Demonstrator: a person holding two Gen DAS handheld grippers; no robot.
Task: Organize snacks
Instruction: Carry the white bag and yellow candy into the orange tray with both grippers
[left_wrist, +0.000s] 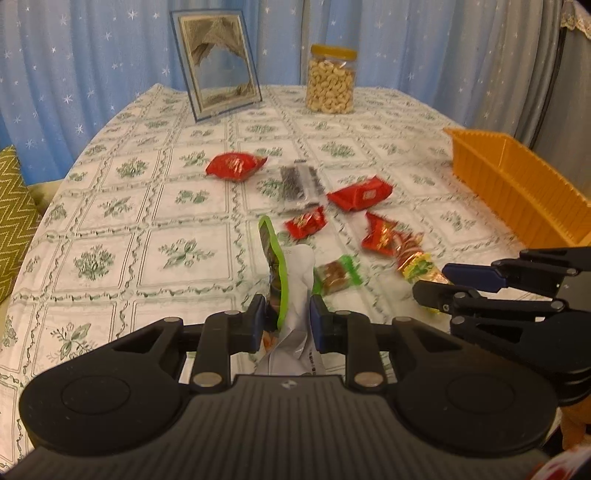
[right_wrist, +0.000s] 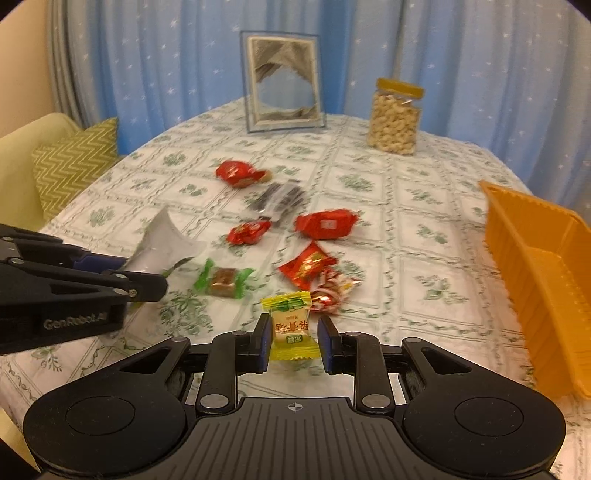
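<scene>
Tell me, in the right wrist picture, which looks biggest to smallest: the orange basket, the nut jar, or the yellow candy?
1. orange basket, clearly the largest.
2. nut jar.
3. yellow candy.
The jar and candy look nearly alike because the candy sits close to the camera, so that order is unsure.
</scene>
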